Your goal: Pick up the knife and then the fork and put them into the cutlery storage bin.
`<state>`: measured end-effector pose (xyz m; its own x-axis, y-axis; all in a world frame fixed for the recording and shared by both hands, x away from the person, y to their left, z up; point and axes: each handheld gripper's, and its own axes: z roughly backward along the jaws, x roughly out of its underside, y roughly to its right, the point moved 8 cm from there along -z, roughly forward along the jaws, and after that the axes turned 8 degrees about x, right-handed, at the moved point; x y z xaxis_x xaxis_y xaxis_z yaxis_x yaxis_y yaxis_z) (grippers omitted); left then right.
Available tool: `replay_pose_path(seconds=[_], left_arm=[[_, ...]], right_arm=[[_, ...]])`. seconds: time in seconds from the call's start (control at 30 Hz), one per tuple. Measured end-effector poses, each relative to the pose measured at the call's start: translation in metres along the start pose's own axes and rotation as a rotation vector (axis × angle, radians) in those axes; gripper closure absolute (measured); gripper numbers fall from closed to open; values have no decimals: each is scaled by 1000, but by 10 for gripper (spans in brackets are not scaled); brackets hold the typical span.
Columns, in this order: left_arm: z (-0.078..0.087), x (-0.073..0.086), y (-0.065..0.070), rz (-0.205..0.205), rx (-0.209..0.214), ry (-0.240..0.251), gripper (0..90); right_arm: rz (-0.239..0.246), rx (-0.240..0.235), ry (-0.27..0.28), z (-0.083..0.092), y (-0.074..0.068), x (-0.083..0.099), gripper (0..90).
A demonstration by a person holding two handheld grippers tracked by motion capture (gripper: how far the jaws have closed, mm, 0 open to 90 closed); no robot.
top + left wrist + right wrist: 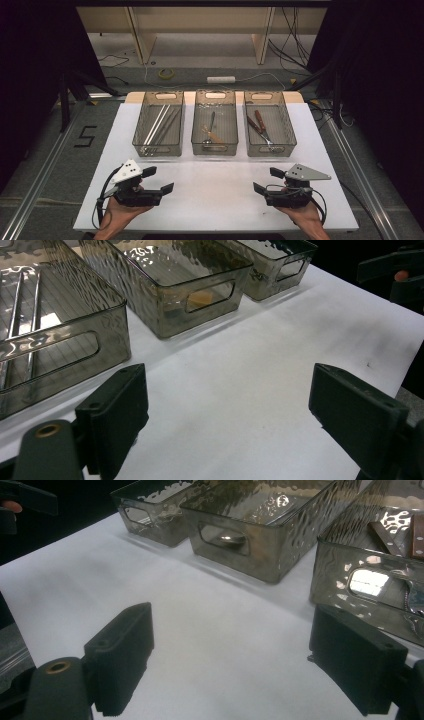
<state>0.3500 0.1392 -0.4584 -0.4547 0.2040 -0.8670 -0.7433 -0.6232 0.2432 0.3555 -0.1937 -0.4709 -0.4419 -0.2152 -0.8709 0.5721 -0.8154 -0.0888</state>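
Both the left gripper [159, 180] and right gripper [265, 181] hover with jaws spread, empty, before the middle bin [214, 148]. Its spoon [211, 129] looks light, stiff, slippery; best pinched mid-handle.

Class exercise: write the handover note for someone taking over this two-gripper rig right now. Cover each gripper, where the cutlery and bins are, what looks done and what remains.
Left gripper: open, holding nothing, over the white table near its front left.
Right gripper: open, holding nothing, front right.
Three clear bins stand in a row at the back. Left bin: long thin metal rods, probably chopsticks. Middle bin: spoon and a small wooden utensil. Right bin: two wooden-handled pieces, likely knives.
Done: all cutlery in view lies inside bins.
Left: no loose piece in sight on the table; confirm the next step before moving.
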Motion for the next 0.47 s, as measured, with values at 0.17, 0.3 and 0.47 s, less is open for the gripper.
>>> replay_pose_path(seconds=[0.17, 0.3, 0.47], left_arm=[[0, 0, 0, -1, 0, -3, 155], [0, 0, 0, 0, 0, -1, 156], [0, 0, 0, 0, 0, -1, 155]], right_arm=[[-2, 1, 2, 0, 0, 0, 189], [1, 1, 4, 0, 0, -1, 189], [1, 2, 4, 0, 0, -1, 189]])
